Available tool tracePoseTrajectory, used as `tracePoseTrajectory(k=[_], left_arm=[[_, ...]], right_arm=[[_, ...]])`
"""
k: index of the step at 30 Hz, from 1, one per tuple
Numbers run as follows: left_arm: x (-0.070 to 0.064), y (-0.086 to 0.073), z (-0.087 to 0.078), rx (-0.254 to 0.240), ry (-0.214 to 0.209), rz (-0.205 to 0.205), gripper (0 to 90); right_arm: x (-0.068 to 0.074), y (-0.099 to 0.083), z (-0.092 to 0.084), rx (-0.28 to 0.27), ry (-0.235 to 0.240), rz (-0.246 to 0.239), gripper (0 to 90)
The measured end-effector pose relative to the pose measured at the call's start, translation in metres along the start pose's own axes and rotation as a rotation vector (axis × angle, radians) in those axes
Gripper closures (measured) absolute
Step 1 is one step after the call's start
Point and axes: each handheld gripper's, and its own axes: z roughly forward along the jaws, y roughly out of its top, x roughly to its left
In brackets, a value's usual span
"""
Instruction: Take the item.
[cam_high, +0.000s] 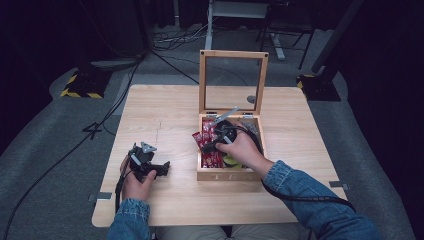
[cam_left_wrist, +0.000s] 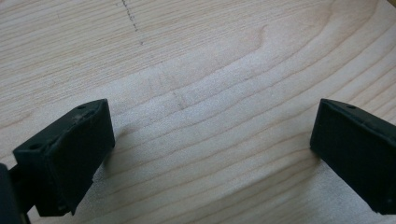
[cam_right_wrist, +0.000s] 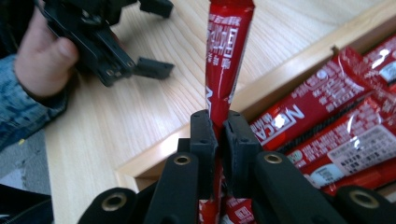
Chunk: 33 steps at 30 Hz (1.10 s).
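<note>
The right tool (cam_right_wrist: 219, 135) is pressed together on one red sachet (cam_right_wrist: 226, 51), pinching it low down, so the stick stands up from between the jaws above the wooden box (cam_high: 230, 174). That box sits open on the bench (cam_high: 165, 110), its glass-paned lid (cam_high: 233, 55) upright at the back.

To do this step well, I judge the grip should stay firm and the lift go straight up and clear of the near wall before swinging toward the bare wood. A thin sachet held near one end can pivot or slip, so a slow, steady carry suits it. It should also not drag neighbouring sachets along.

The left tool (cam_left_wrist: 210, 154) is spread wide, nothing between its jaws, held just above the bare bench left of the box.

Count: one box, one sachet in the jaws, at least three more red sachets (cam_right_wrist: 327, 126) lying in the box's left part; the exact number is hard to tell. Something green (cam_high: 231, 161) lies near the front, unclear what.
</note>
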Motion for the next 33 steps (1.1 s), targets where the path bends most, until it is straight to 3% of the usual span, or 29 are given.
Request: tracePoseTrajectory(k=[18,24,33], left_arm=[[0.001,0.001,0.001,0.001,-0.002,0.005,0.1],[0.001,0.001,0.001,0.001,-0.002,0.005,0.1],[0.002,0.002,0.002,-0.001,-0.004,0.003,0.0]], right_arm=[[0.002,0.011,-0.052,-0.145,-0.008,-0.001,83.4],[-0.007,0.007,-0.086,-0.199,-0.042,0.013,83.3],[-0.018,-0.004,-0.120,-0.238,-0.098,0.035,83.3]])
